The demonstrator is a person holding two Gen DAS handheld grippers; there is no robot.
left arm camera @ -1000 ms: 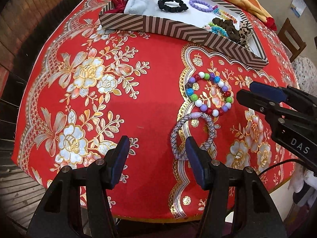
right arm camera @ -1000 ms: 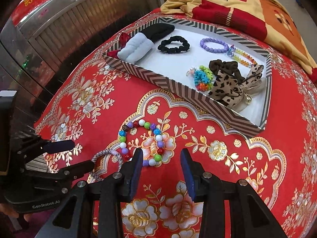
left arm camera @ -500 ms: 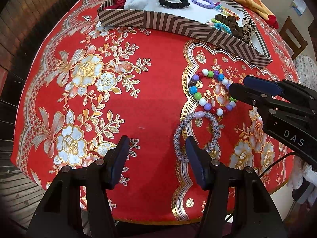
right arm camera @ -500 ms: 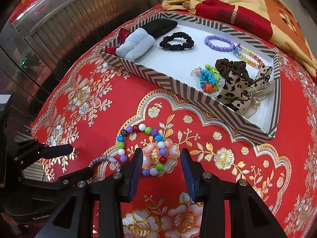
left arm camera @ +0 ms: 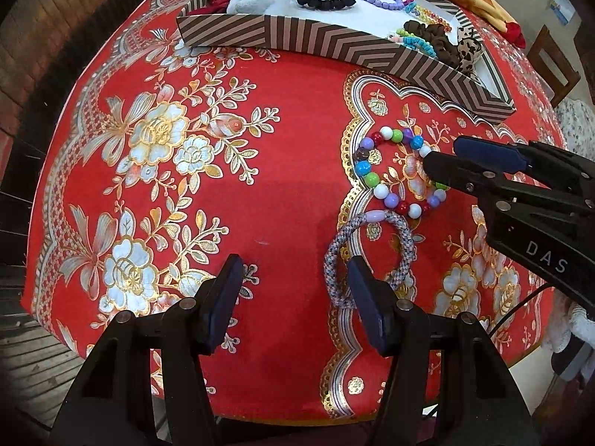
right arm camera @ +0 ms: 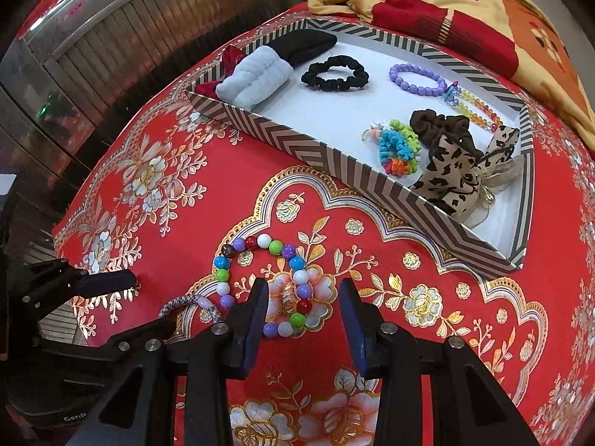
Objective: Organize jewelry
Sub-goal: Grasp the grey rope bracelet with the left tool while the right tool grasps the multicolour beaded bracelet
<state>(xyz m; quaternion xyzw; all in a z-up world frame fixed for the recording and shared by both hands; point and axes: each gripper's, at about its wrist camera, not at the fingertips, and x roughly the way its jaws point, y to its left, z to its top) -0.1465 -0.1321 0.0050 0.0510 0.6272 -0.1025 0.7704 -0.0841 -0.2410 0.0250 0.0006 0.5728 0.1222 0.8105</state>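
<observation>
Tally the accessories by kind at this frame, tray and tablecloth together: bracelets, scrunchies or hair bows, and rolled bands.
Bracelets: 5 (multicoloured round-bead bracelet and grey woven cord bracelet on the red cloth; purple bead bracelet, clear rainbow bead strand, neon chip-bead bracelet in the striped tray)
Scrunchies and bows: 4 (black, brown, leopard-print, dark red)
Rolled bands: 2 (pale blue, black)
Total: 11

Red tablecloth [left arm camera: 290, 193]: smooth cloth, shiny gold print. Multicolour bead bracelet [right arm camera: 267, 282]: glossy beads. Grey braided bracelet [left arm camera: 334, 256]: rough woven cord. Striped tray [right arm camera: 297, 137]: matt card. Gripper pads: matt blue.
</observation>
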